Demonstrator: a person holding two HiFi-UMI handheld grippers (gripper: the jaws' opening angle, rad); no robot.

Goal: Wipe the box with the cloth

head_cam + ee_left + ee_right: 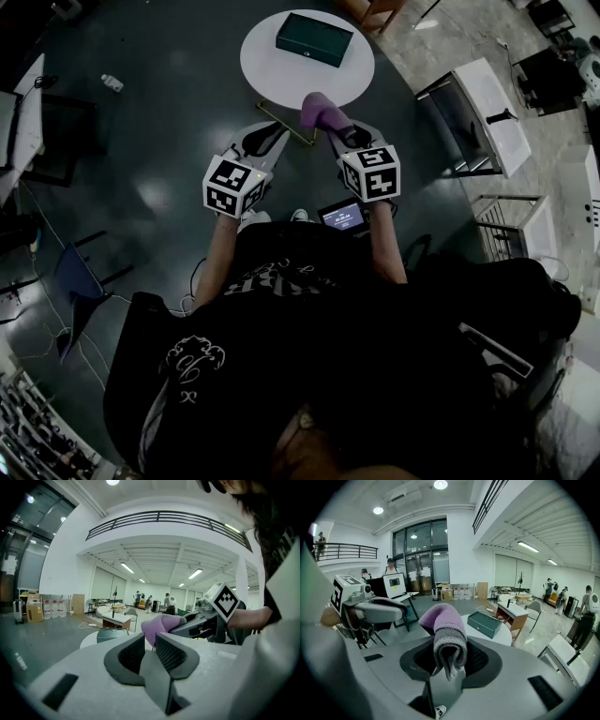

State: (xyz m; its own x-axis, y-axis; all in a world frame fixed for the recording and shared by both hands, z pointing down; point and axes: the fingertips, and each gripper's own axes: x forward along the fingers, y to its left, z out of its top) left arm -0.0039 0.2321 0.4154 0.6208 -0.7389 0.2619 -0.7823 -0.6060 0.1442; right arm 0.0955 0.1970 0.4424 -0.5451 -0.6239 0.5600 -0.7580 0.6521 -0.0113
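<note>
A dark green box (314, 38) lies on a round white table (281, 70) ahead of me, and both gripper views show it too, box (110, 634) and box (486, 624). My right gripper (333, 127) is shut on a folded purple cloth (322, 112), which bulges up out of the jaws, cloth (445, 625). It hangs in the air just short of the table's near edge. My left gripper (265, 139) is level with it on the left, its jaws drawn together with nothing between them. From the left gripper view (150, 641) the cloth (159, 625) shows just beyond the pads.
A small bottle (112, 82) lies on the dark floor at the left. White desks (487, 112) stand to the right of the table, and a blue chair (75, 281) at my left. A small screen (343, 216) hangs at my waist. Several people stand far off.
</note>
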